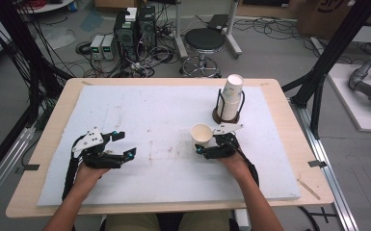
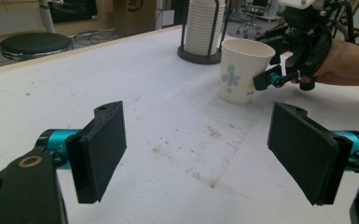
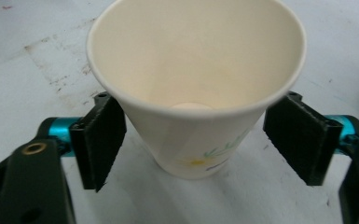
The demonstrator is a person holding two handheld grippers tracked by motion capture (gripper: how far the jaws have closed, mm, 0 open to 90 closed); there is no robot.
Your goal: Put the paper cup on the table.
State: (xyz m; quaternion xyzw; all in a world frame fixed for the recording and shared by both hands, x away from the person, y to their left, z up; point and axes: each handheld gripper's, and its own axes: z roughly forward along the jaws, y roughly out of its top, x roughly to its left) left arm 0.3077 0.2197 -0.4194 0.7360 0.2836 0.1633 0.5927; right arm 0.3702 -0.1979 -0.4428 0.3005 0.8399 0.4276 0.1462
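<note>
Now the paper cup [image 3: 193,88] stands upright between the right gripper's [image 3: 193,147] parted, non-pressing jaws. Withdrawal is best made straight back, leaving the rim untouched; the left gripper [image 2: 196,151] is held open and empty

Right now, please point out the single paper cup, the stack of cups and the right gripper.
paper cup [image 1: 202,134], high view, rim.
stack of cups [image 1: 231,94], high view, side.
right gripper [image 3: 193,140], right gripper view, between open jaws.

A lab or test room, by the look of it: computer towers [image 1: 135,30] and tangled cables [image 1: 147,60] on the concrete floor at top centre, a black stool [image 1: 204,41] beside them, dark metal frame posts [image 1: 335,48] flanking the padded desk [image 1: 53,120].
</note>
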